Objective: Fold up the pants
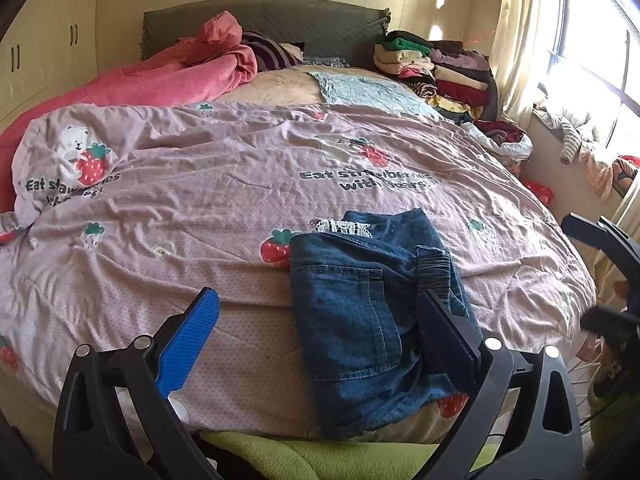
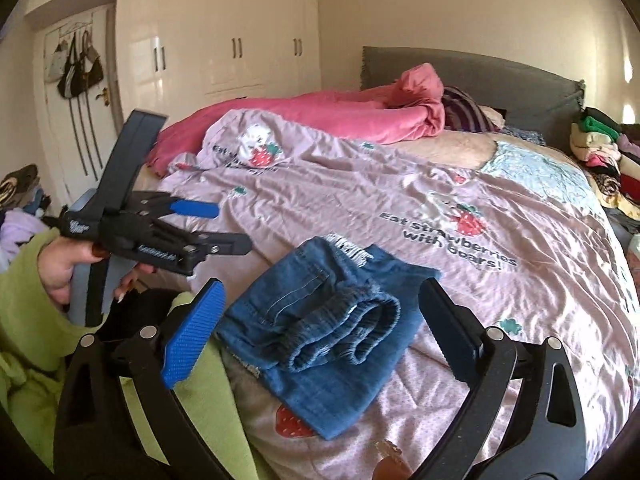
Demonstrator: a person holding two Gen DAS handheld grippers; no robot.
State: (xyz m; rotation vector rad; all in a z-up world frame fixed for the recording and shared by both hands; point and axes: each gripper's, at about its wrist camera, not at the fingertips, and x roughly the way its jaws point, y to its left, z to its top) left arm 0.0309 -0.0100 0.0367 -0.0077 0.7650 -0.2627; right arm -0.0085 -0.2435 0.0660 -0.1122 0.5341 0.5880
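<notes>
1. Pants (image 1: 360, 300) lie lower centre of the frame, near the bedspread (image 1: 200, 184) edge, folded into a compact bundle.
2. Left gripper (image 1: 320, 336) spread wide, holding nothing.
3. Right gripper (image 2: 320, 320) likewise released, empty.
4. Folding appears complete; perhaps stacking remains.

A bed (image 1: 200, 184) under a pink strawberry-print duvet has a grey padded headboard (image 1: 280, 20). Cream wardrobes (image 2: 224, 36) line one wall; sunlight enters a curtained window (image 1: 592, 28).
</notes>
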